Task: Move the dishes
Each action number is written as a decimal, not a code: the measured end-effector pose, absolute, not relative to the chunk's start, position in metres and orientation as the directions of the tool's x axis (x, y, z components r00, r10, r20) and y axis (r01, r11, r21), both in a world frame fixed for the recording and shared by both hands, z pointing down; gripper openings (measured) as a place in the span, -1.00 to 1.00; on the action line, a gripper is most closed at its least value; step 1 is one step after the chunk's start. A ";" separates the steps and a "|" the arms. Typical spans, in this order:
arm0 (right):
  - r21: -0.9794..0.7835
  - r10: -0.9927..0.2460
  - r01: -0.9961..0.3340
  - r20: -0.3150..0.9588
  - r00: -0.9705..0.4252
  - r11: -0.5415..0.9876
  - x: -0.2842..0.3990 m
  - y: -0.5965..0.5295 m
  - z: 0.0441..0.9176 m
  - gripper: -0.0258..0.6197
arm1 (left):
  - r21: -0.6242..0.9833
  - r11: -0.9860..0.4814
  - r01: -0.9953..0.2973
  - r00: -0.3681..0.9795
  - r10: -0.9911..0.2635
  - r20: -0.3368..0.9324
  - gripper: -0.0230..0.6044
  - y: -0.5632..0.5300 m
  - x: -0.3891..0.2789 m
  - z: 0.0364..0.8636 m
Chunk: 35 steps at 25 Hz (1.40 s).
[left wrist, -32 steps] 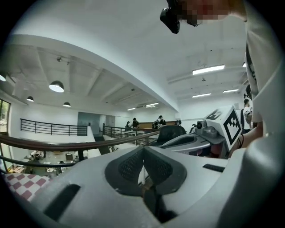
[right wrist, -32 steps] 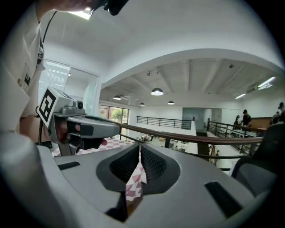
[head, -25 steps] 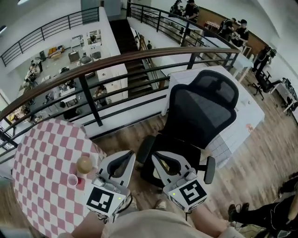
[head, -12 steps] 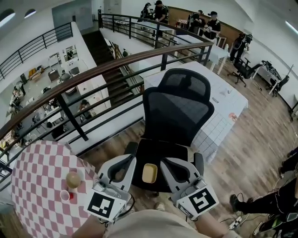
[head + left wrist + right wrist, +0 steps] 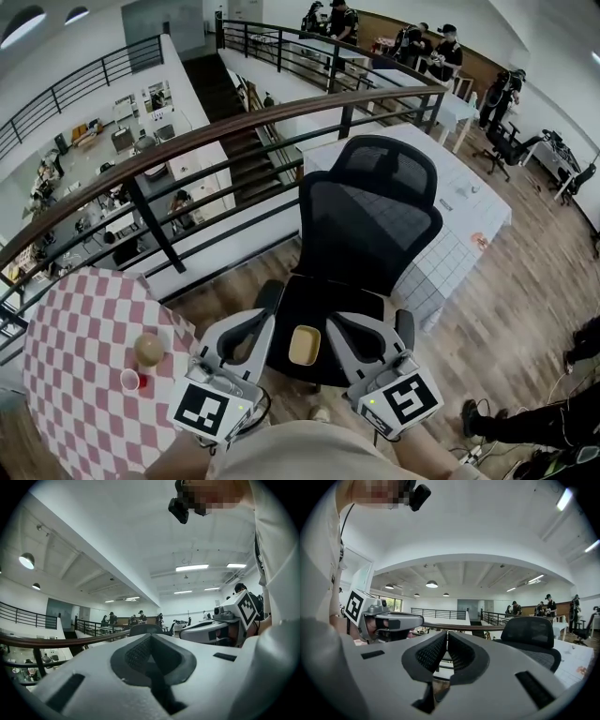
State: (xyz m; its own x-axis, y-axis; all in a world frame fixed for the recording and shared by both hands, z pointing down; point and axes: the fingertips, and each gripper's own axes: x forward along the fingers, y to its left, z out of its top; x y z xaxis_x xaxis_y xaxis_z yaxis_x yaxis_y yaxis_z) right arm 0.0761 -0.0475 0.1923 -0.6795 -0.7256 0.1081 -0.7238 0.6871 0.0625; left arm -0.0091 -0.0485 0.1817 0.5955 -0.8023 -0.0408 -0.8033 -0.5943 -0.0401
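Note:
A small tan rectangular dish lies on the seat of a black office chair. In the head view my left gripper is just left of the dish and my right gripper just right of it. Both point level towards the chair, and neither touches the dish. The left gripper has its pads together with nothing between them. The right gripper is likewise shut and empty. A round brown bowl and a small red cup stand on the red-and-white checked table at the left.
A curved wooden handrail on black posts runs behind the chair and table, with a drop to a lower floor beyond. A white tiled table stands behind the chair. People stand at the far back. A person's legs show at the right.
Both grippers have swung right, away from the checked table, to face the chair. The dish on the seat has come into view between them. In the last half second almost nothing moved.

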 end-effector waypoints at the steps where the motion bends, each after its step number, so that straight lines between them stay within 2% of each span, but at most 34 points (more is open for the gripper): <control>1: 0.059 -0.724 -0.722 0.110 -0.681 0.689 0.076 -0.048 0.194 -0.85 | -0.046 -0.589 -0.807 0.591 -0.806 -0.046 -0.89 -0.049 -0.010 0.182; 11: 0.031 -0.683 -0.688 0.159 -0.712 0.725 0.075 -0.057 0.210 -0.85 | 0.016 -0.553 -0.833 0.552 -0.833 -0.039 -0.89 -0.060 -0.022 0.190; 18: 0.065 -0.672 -0.677 0.223 -0.707 0.733 0.073 -0.080 0.231 -0.84 | -0.027 -0.550 -0.835 0.550 -0.835 -0.013 -0.89 -0.078 -0.025 0.205; 26: 0.053 -0.580 -0.614 0.399 -0.710 0.788 0.056 -0.101 0.293 -0.83 | 0.002 -0.579 -0.815 0.576 -0.810 0.112 -0.89 -0.100 -0.020 0.269; 31: 0.072 -0.474 -0.521 0.536 -0.699 0.850 0.044 -0.100 0.338 -0.80 | 0.032 -0.577 -0.816 0.571 -0.797 0.198 -0.89 -0.113 -0.018 0.313; 35: 0.047 -0.397 -0.470 0.614 -0.682 0.881 0.037 -0.100 0.379 -0.57 | 0.061 -0.572 -0.818 0.567 -0.785 0.251 -0.89 -0.124 -0.015 0.350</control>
State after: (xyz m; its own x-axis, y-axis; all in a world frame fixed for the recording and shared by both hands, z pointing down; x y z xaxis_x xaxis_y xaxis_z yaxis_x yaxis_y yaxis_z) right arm 0.0365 -0.0996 0.3793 -0.6823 -0.3968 0.6140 -0.4704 0.8812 0.0467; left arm -0.0151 -0.1239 0.3496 0.5669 -0.7846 0.2512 -0.8182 -0.5718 0.0606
